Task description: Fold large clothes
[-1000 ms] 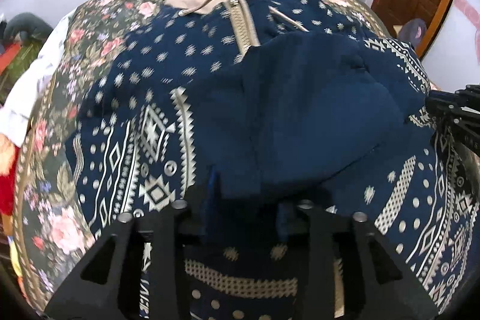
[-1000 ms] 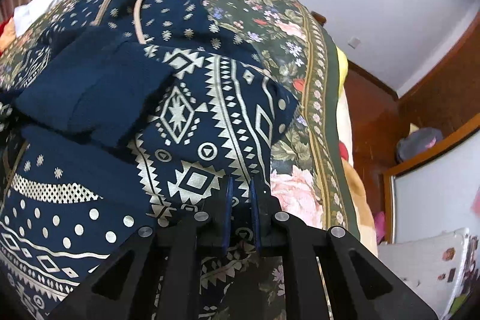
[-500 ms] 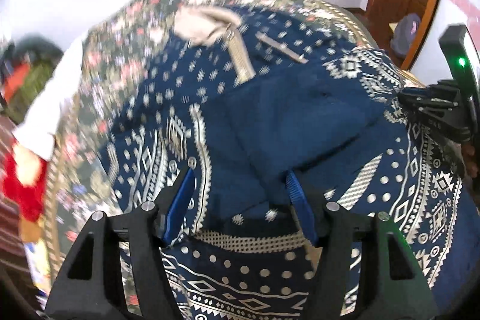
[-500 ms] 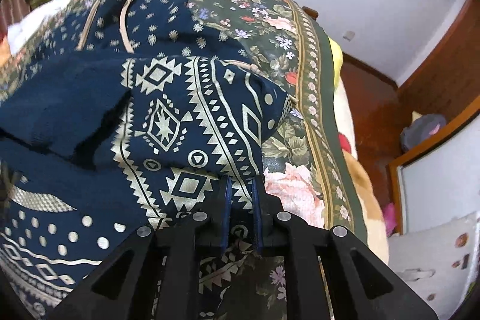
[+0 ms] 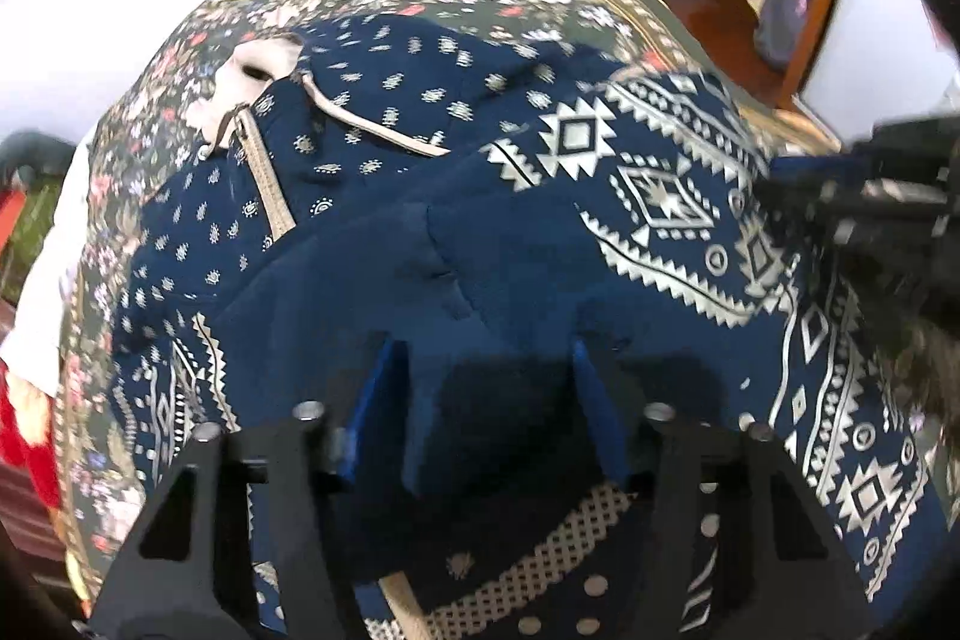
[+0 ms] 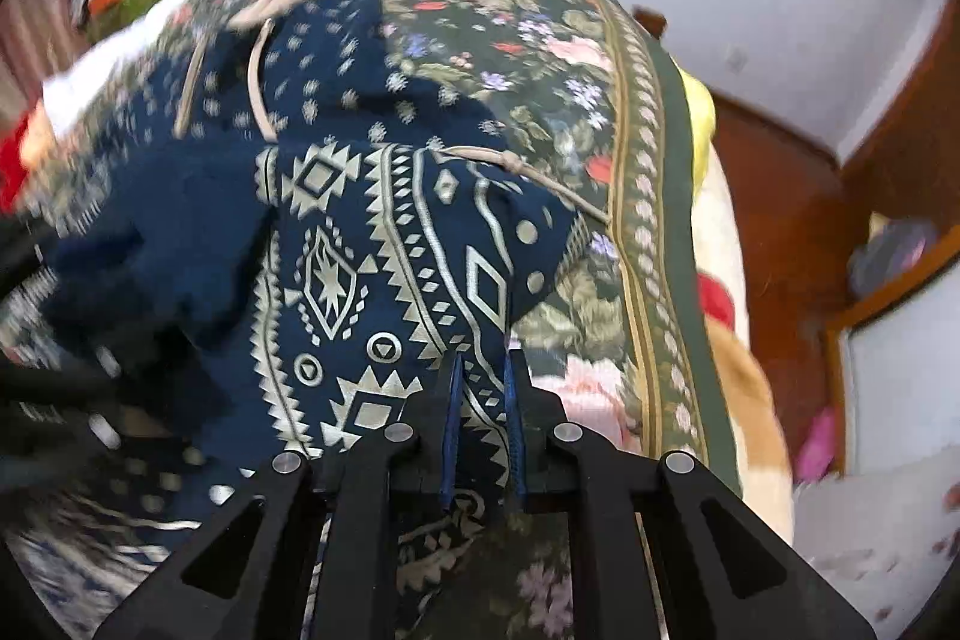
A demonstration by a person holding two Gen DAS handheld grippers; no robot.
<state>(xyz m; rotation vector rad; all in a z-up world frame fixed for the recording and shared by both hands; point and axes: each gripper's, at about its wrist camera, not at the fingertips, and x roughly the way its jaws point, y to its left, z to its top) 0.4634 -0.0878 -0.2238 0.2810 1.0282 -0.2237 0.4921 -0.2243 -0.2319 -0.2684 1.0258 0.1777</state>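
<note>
Navy patterned garment [image 5: 384, 196] spread on floral bed [image 5: 180, 58], long axis running away toward tan collar. Left hand-held gripper [image 5: 489, 358] jaws just closing, half spread over plain inside-out fold, nearer. Right hand-held gripper [image 6: 483, 370] pinching printed edge. Soft, limp cloth.

— Count on the bed?
— One navy patterned garment [image 5: 600, 232], spread over one floral bedspread [image 6: 540, 40].
— Grippers?
— Two: left gripper [image 5: 489, 370], right gripper [image 6: 483, 370].
— Cords on the cloth?
— Two beige drawstrings [image 5: 360, 124], one tan trim strip [image 5: 267, 184].
</note>
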